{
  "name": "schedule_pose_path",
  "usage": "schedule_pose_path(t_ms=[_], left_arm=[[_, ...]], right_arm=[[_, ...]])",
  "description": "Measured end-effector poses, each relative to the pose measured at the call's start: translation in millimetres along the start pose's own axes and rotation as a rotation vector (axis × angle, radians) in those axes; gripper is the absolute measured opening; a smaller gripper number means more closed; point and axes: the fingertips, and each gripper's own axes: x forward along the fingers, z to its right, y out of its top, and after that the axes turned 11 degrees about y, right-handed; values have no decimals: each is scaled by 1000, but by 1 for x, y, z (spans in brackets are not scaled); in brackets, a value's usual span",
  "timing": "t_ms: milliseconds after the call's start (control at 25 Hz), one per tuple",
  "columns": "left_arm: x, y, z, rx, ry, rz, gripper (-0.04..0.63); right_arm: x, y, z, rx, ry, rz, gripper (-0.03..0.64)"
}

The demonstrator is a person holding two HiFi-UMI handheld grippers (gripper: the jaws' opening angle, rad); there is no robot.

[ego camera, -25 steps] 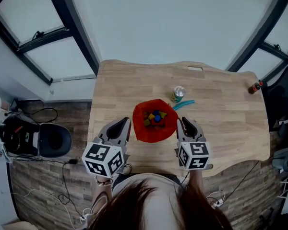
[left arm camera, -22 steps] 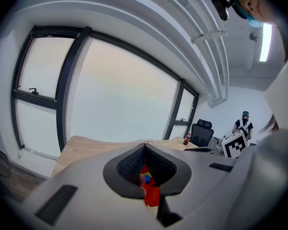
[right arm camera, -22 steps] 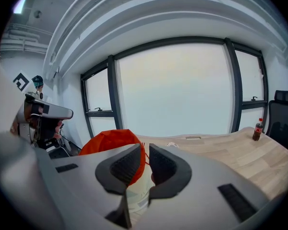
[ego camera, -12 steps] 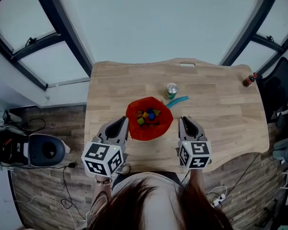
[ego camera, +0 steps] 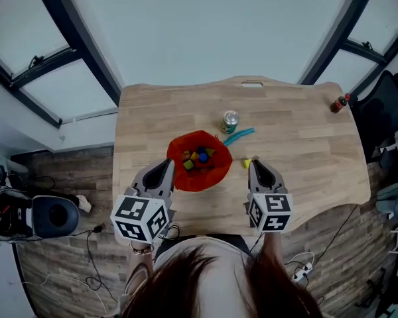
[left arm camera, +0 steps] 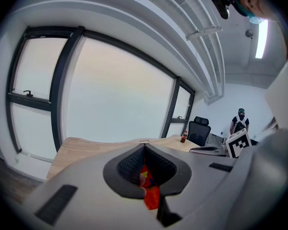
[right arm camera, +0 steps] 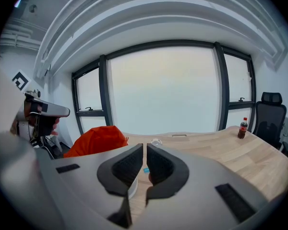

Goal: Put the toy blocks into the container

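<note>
A red soft container [ego camera: 199, 161] sits mid-table with several coloured toy blocks [ego camera: 199, 158] inside. My left gripper [ego camera: 166, 169] is shut, its tips at the container's left rim; in the left gripper view [left arm camera: 144, 147] the red container [left arm camera: 151, 195] shows through the hollow between the jaws. Whether it pinches the rim I cannot tell. My right gripper [ego camera: 255, 167] hovers right of the container, jaws closing to a narrow slit [right arm camera: 145, 147] with nothing between them. A small yellow block [ego camera: 247, 163] lies on the table at its tip.
Behind the container stand a drink can [ego camera: 229, 121] and a teal stick-like item [ego camera: 239, 136]. A small bottle [ego camera: 338, 103] is at the table's far right corner, an office chair [right arm camera: 270, 116] beyond it. The wooden table [ego camera: 305, 151] ends close to my body.
The head camera has shifted, so the table sits lower-left in view. The right jaws have narrowed. A yellow block now shows beside the right gripper's tip. The left gripper stays at the container.
</note>
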Motion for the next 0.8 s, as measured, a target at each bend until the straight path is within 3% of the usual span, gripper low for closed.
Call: schedule_pose_path(t_ms=[800], left_arm=[[11,-2,14,3,8,-3,11]], right_arm=[[-16,-18,42,49,-64,-28,46]])
